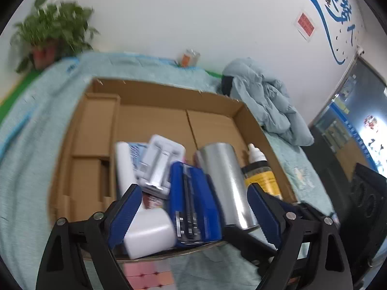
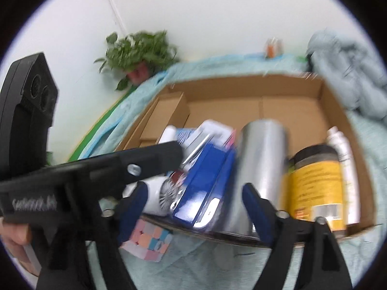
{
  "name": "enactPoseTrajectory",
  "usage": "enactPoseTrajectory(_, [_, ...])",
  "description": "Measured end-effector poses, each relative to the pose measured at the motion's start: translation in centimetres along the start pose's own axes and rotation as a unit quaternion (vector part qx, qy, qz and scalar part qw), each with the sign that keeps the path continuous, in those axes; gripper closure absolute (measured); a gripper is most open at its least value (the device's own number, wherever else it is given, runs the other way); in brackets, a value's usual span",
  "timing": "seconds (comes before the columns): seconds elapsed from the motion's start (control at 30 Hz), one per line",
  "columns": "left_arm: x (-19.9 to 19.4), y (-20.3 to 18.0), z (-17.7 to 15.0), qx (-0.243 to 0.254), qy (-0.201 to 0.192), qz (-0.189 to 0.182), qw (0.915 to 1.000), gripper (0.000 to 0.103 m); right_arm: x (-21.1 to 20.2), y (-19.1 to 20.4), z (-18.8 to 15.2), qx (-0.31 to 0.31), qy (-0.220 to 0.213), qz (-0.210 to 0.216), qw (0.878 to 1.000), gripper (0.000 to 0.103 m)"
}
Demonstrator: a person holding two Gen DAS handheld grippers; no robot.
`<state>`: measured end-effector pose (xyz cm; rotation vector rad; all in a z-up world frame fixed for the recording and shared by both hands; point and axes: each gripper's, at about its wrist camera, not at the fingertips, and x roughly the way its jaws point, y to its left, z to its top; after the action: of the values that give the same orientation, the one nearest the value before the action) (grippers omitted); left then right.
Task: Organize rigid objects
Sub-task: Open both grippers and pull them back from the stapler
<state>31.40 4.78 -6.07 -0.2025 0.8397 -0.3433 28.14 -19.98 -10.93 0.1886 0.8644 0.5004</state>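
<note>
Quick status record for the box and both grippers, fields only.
box: cardboard box, open, on teal cloth
inside, near edge: blue stapler, silver cylinder, yellow-label jar, white bottle
outside: pastel cube, on the cloth by the box's near wall
left gripper: open, nothing held
right gripper: open, nothing held

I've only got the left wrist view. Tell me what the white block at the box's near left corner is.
Observer: From the right wrist, it is a small white fan; a round grille shows on its face.
Operator: Now report the pink tiles below the box edge.
Observer: That is a puzzle cube with pink, orange and blue tiles, lying on the cloth outside the cardboard box.
Operator: Check the right claw.
Observer: The right claw is open, with nothing gripped between its pads.
</note>
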Motion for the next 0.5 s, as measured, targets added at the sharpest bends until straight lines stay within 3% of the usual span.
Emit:
enactPoseTrajectory(0.03, [-0.9,-0.1,-0.3,0.010,-0.020,0.021,0.9995,0.002,-0.4,0.2,-0.2,-0.010,-0.010,-0.013,1.000,0.019])
enactPoseTrajectory(0.1, [-2.8,-0.4,-1.4,0.032,-0.062,0.061,0.9957,0.001,-1.0,0.6,-0.9,-0.035,-0.021,-0.047,0.998,0.017])
enactPoseTrajectory(0.2, [-4.6,-0.8,-3.5,0.071,-0.085,0.108,0.9879,0.001,-1.1,0.7,-2.0,-0.051,-0.021,-0.065,0.996,0.014])
enactPoseTrajectory(0.3, [-5.4,-0.4,-5.4,0.081,-0.084,0.135,0.9839,0.001,-1.0,0.6,-2.6,-0.046,-0.014,-0.068,0.997,0.014])
enactPoseTrajectory(0.5, [-4.7,2.6,-8.4,0.039,-0.034,0.136,0.9894,0.001,-0.8,1.0,-4.2,-0.042,0.006,-0.024,0.999,0.001])
